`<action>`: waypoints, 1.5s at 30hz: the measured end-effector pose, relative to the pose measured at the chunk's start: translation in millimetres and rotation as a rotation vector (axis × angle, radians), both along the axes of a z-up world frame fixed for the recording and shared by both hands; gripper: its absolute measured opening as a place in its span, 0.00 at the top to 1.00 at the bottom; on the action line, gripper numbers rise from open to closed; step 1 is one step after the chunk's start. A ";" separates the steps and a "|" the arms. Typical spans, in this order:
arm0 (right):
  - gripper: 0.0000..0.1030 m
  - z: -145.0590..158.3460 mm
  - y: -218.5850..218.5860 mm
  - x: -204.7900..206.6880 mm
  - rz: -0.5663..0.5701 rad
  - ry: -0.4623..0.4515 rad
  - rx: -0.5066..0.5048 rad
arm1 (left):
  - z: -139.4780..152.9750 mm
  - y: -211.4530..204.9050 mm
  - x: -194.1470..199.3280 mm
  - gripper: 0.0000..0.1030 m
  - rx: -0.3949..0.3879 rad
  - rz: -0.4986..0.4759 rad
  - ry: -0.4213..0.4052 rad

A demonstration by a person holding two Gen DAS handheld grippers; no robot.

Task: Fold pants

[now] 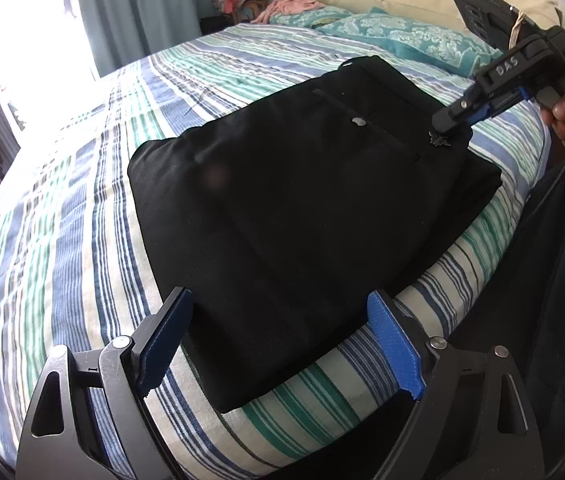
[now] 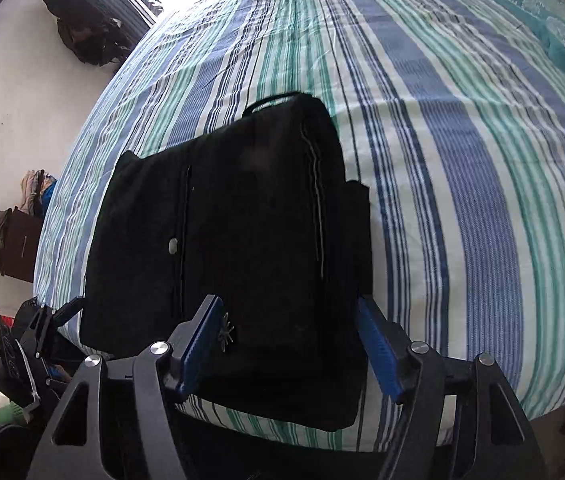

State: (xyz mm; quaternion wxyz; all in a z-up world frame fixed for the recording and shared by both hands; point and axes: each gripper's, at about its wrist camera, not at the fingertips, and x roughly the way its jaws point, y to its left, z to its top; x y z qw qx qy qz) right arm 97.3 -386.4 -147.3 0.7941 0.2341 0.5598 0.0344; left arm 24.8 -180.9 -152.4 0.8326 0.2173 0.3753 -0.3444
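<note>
The black pants [image 1: 302, 216] lie folded into a compact rectangle near the edge of the striped bed [image 1: 82, 220], so the folding looks all but done; what remains is likely a last smoothing or squaring of edges. The left gripper [image 1: 278, 344] and right gripper [image 2: 290, 344] both hover with jaws spread, grasping nothing. The right gripper's body reads "DAS".

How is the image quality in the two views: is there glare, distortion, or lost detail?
Left wrist view: the window is blown out white; fisheye bends the striped bedsheet. Right wrist view: the black pants are so dark that folds barely show; edges curve strongly.
</note>
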 end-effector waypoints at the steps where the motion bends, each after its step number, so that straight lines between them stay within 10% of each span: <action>1: 0.71 -5.6 2.5 -3.2 0.012 0.012 -0.007 | -0.1 -0.1 -1.3 0.13 0.007 -0.002 0.002; 8: 0.87 40.3 18.0 -29.8 0.134 -0.008 -0.145 | 12.5 5.0 -7.5 0.14 -0.038 -0.014 0.028; 14: 0.86 4.0 6.0 -38.2 0.061 0.087 -0.167 | 11.6 -0.1 -9.9 0.14 -0.019 -0.014 0.021; 16: 0.61 21.7 3.7 -38.1 0.022 0.082 -0.230 | 17.0 6.3 -9.7 0.14 -0.040 -0.004 0.022; 19: 0.56 68.0 13.5 -32.0 -0.003 -0.028 -0.385 | 19.4 10.6 -6.8 0.14 -0.071 0.012 0.038; 26: 0.56 76.2 104.7 94.6 0.183 -0.224 0.099 | 9.2 -2.5 -7.0 0.14 -0.036 -0.016 0.030; 29: 0.56 26.1 141.1 159.5 0.196 -0.133 0.325 | 9.8 2.8 -12.0 0.14 -0.026 -0.023 0.027; 32: 0.60 -28.7 145.3 191.8 0.087 0.032 0.309 | 13.8 14.2 -11.7 0.14 -0.027 -0.004 0.032; 36: 0.63 8.5 118.4 166.0 0.037 -0.113 0.304 | 26.8 37.8 1.3 0.14 -0.097 0.066 0.056; 39: 0.47 49.1 90.9 111.2 0.077 -0.167 0.260 | 26.8 46.1 19.9 0.14 -0.152 0.130 0.113; 45: 0.45 13.0 33.6 -10.7 0.020 0.051 0.130 | 9.1 37.5 33.8 0.14 -0.127 0.161 0.198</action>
